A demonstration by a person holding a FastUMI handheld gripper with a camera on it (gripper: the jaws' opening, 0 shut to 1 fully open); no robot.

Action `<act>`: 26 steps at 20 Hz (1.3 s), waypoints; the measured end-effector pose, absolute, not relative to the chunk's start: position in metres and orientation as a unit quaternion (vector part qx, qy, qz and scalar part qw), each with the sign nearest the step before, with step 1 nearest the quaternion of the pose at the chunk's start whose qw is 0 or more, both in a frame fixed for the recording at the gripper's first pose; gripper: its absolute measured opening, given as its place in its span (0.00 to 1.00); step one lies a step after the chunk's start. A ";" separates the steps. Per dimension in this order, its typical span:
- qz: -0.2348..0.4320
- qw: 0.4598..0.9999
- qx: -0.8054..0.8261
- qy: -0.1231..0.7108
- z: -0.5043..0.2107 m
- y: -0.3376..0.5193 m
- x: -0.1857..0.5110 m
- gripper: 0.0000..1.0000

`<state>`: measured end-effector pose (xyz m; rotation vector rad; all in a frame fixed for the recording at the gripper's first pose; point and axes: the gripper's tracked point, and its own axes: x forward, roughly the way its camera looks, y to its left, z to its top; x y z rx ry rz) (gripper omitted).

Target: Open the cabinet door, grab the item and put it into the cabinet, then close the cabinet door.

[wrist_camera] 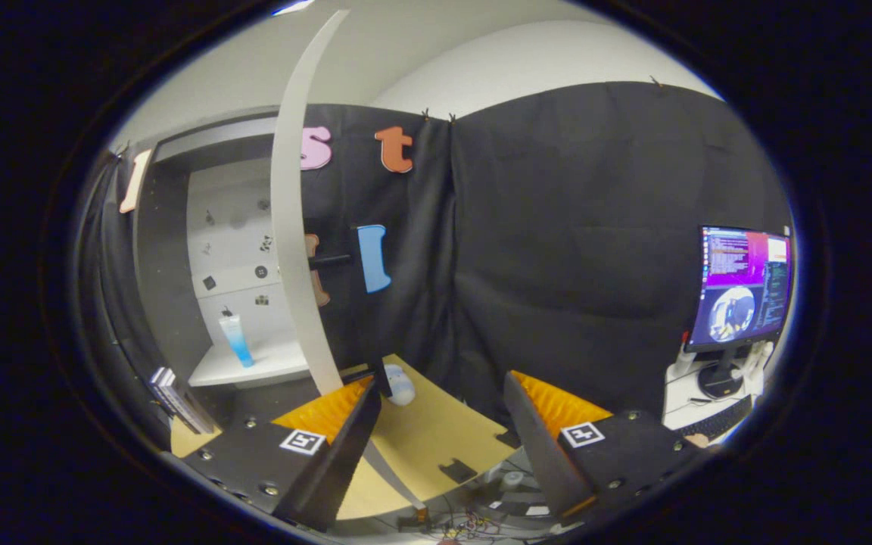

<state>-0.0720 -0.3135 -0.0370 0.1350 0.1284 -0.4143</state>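
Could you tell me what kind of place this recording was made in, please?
Probably a staged recording booth, not a real home: black cloth wall, an open cabinet holding a blue bottle, and a monitor beside the table. The hand-held gripper is open, holding nothing.

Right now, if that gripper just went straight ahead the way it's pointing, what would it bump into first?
Probably the black cloth wall. The gripper is open and holds nothing, and the gap ahead crosses the tan table toward the cloth. The open cabinet door stands off to one side. Depth is hard to judge.
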 end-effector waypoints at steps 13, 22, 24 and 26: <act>-0.089 0.993 0.058 0.054 -0.031 -0.213 -0.073 0.97; -0.001 0.995 0.075 0.060 -0.032 -0.142 -0.052 0.97; 0.018 0.994 0.085 0.062 -0.036 -0.128 -0.047 0.97; 0.032 0.993 0.090 0.068 -0.040 -0.113 -0.038 0.97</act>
